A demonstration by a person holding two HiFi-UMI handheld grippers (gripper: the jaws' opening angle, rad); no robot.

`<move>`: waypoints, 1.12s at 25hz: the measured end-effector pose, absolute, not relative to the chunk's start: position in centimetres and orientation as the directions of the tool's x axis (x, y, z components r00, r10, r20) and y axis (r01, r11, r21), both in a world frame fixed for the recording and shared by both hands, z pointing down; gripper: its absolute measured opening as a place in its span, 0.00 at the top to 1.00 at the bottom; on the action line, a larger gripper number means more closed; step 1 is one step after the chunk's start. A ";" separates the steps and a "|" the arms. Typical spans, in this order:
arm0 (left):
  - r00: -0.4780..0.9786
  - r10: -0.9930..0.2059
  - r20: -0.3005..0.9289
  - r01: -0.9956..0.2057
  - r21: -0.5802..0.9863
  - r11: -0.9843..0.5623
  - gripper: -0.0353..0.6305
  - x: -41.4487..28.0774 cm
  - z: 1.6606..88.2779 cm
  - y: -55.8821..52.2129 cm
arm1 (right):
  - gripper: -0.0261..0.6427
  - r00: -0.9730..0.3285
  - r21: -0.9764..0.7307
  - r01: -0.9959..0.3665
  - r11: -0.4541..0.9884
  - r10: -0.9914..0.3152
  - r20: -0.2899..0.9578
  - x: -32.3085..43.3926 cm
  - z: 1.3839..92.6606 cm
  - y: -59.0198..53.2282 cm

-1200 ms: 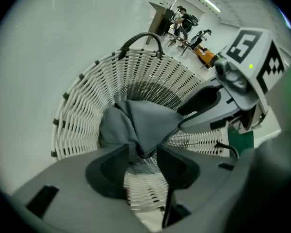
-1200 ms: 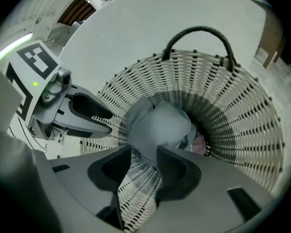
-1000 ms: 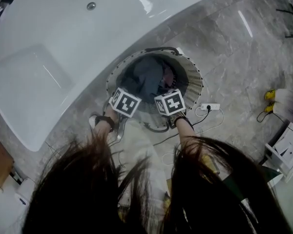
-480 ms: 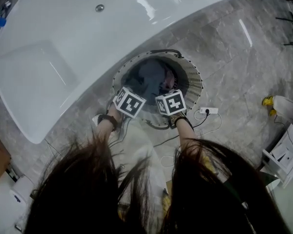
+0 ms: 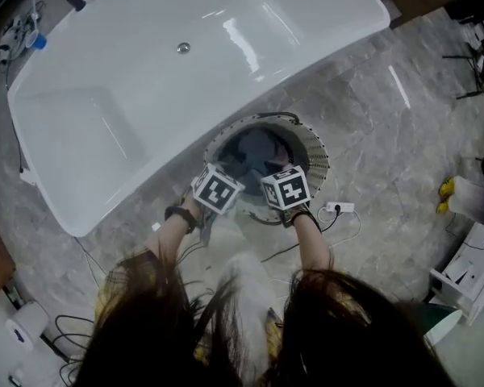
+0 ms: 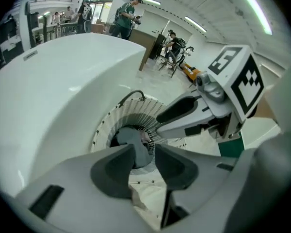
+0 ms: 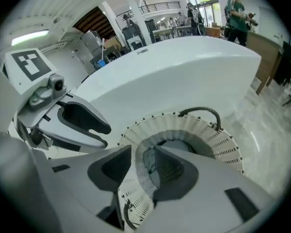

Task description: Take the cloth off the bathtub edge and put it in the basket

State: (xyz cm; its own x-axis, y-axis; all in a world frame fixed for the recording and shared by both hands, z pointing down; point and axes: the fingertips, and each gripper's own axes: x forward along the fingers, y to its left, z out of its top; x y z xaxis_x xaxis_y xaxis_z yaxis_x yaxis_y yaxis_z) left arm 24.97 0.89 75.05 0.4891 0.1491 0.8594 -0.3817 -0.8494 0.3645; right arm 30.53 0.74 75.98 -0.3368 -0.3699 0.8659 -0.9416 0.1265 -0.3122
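Head view: the white bathtub (image 5: 185, 79) runs across the top, and the round basket (image 5: 319, 147) stands on the grey floor (image 5: 371, 135) just beside its near wall. The dark cloth (image 5: 258, 147) lies inside the basket. My left tongs (image 5: 224, 182) and right tongs (image 5: 281, 177) hang side by side over the basket's near rim.

Left gripper view: the left tongs (image 6: 144, 152) have their jaws apart and closing, with nothing between the pads. Past the tips, the grey cloth (image 6: 133, 140) sits in the basket (image 6: 131, 113). The right tongs (image 6: 169, 120) are close on the right.

Right gripper view: the right tongs (image 7: 143, 161) have their jaws apart. The near wall of the basket (image 7: 218, 140) shows in the gap. I cannot tell whether it touches a pad.
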 end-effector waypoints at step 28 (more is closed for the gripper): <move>0.713 -0.685 0.152 -0.680 0.388 -0.622 0.90 -1.7 26.2 -10.2 | 0.87 -0.678 -0.179 -0.734 0.655 -0.697 0.231 1.8 26.2 -9.6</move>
